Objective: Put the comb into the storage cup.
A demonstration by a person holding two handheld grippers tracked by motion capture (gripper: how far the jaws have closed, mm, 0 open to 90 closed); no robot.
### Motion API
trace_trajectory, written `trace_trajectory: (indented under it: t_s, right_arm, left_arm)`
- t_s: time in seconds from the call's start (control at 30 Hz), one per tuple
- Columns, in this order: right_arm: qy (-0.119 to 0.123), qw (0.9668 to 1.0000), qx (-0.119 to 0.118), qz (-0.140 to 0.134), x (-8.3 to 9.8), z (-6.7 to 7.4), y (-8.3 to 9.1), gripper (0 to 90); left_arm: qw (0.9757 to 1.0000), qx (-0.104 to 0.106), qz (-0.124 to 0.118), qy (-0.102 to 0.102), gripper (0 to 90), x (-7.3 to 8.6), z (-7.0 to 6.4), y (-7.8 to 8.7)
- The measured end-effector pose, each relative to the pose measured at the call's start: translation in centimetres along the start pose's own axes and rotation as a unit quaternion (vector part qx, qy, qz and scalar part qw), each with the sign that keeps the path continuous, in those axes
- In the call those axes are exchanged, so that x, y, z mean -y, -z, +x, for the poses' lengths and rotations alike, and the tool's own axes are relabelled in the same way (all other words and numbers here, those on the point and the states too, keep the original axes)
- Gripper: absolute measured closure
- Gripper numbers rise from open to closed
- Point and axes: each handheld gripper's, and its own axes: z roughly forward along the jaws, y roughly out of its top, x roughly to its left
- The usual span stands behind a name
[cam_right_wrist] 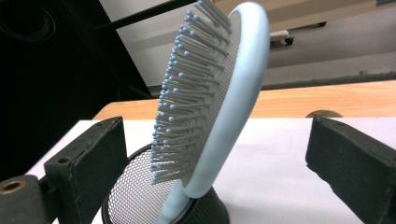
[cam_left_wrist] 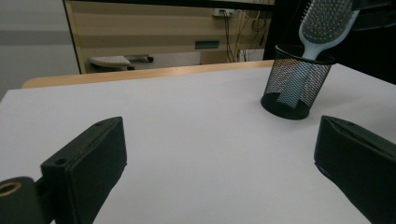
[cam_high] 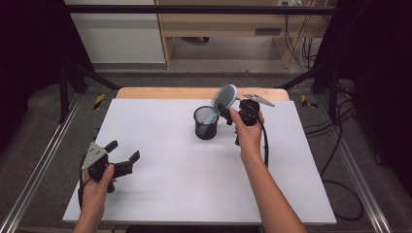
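White counter (cam_high: 194, 184) carries a black mesh cup (cam_high: 206, 123) with a blue hairbrush (cam_high: 222, 101) standing handle-down inside, leaning on the rim; both the right gripper (cam_high: 232, 113) beside the brush head and the left gripper (cam_high: 124, 154) have jaws released, so a nudge could tip the light cup.

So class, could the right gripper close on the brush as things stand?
Probably yes. The right gripper has its jaws open on either side of the brush, which leans out of the cup; nothing sits between.

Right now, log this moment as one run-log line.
left tool: open, idle over mat | right tool: open, straddling hairbrush head | hairbrush: handle down in mesh cup, leaning
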Motion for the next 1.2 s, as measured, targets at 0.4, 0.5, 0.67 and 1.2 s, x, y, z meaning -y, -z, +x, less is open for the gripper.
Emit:
trace_trajectory:
  t_s: [0.4,0.5,0.67,1.2]
  right_arm:
    - [0.059,0.9982,-0.008,0.013,-0.7,-0.4,1.5,5.3]
    - [0.055,0.9983,-0.012,0.011,-0.9,-0.7,1.8,4.2]
    - [0.058,0.998,-0.021,0.017,-1.1,-0.8,1.8,3.9]
    - [0.082,0.9963,-0.024,0.004,-1.8,-0.5,2.4,5.3]
  left_arm:
    - [0.9993,-0.029,-0.019,0.008,2.5,0.1,2.6,1.0]
    - [0.9991,-0.037,-0.02,0.009,2.3,0.2,2.6,0.9]
    - [0.9991,-0.035,-0.021,0.009,2.1,0.2,2.6,0.8]
    - [0.9993,-0.032,-0.019,0.006,1.9,0.3,2.5,0.7]
